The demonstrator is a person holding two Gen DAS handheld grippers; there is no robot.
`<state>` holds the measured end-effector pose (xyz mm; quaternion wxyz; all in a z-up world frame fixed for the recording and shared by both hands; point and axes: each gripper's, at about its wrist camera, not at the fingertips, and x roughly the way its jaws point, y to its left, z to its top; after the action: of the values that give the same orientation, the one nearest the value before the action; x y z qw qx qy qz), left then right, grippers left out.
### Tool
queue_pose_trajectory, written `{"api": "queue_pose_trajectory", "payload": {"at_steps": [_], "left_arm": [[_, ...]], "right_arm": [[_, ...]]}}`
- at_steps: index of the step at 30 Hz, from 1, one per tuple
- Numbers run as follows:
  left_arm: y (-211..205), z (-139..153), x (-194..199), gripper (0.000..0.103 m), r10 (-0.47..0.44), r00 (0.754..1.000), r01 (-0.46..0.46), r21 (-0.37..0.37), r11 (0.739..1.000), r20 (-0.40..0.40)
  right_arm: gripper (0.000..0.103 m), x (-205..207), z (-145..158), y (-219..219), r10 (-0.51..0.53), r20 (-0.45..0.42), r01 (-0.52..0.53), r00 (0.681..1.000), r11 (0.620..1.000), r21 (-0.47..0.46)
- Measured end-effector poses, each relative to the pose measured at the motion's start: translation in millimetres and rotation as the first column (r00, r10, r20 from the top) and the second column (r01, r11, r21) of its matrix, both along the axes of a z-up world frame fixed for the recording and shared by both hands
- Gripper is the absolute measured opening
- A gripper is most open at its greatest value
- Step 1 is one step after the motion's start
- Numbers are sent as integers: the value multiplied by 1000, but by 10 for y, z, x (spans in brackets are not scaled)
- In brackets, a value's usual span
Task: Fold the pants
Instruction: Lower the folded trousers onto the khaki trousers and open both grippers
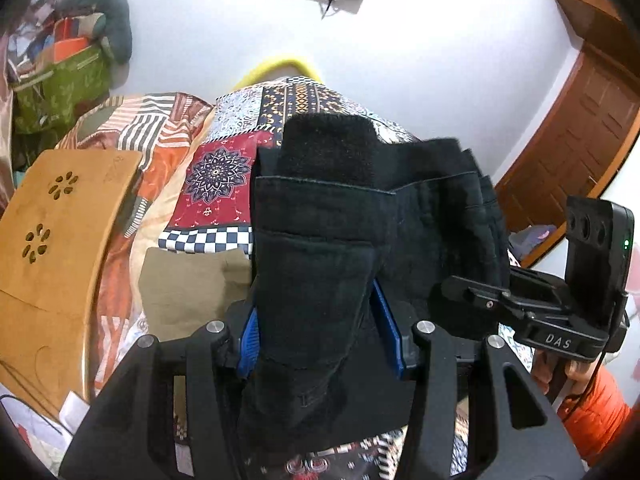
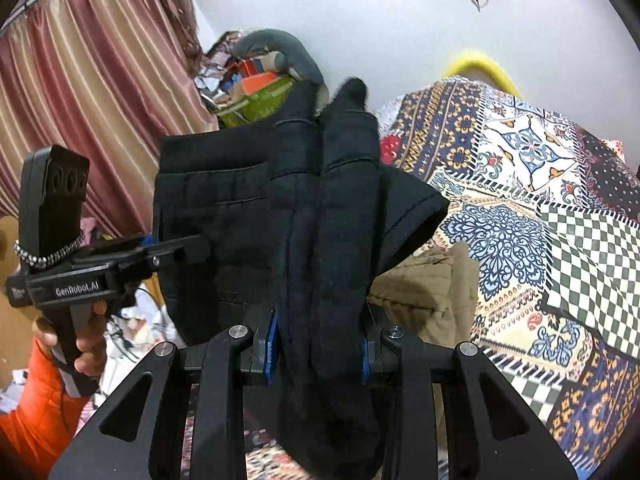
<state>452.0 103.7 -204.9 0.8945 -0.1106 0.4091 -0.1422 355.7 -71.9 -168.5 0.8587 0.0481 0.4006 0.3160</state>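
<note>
Pants point(image 1: 320, 248), thick, soft and floppy, hang mid-frame above the patterned bedspread point(image 2: 520, 184), bunched and clamped in both left gripper point(image 1: 316, 332) and right gripper point(image 2: 320, 344); best held near the hems

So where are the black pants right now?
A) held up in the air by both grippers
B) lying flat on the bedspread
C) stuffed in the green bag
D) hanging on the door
A: the black pants hang above the bedspread, pinched by the left gripper and also by the right gripper.
</note>
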Motion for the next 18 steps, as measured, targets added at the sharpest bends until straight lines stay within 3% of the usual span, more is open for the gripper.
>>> {"api": "queue_pose_trajectory", "payload": {"at_steps": [8, 12, 18], "left_arm": [[124, -172, 188, 50, 95, 995, -94, 55, 994, -19], [88, -151, 110, 50, 86, 996, -85, 93, 992, -8], [-221, 109, -198, 50, 36, 997, -52, 227, 972, 74]], "right_arm": [[39, 237, -209, -74, -56, -44, 52, 997, 995, -82], [40, 163, -216, -281, -98, -60, 94, 993, 994, -61], [40, -7, -27, -403, -109, -18, 108, 994, 992, -64]]}}
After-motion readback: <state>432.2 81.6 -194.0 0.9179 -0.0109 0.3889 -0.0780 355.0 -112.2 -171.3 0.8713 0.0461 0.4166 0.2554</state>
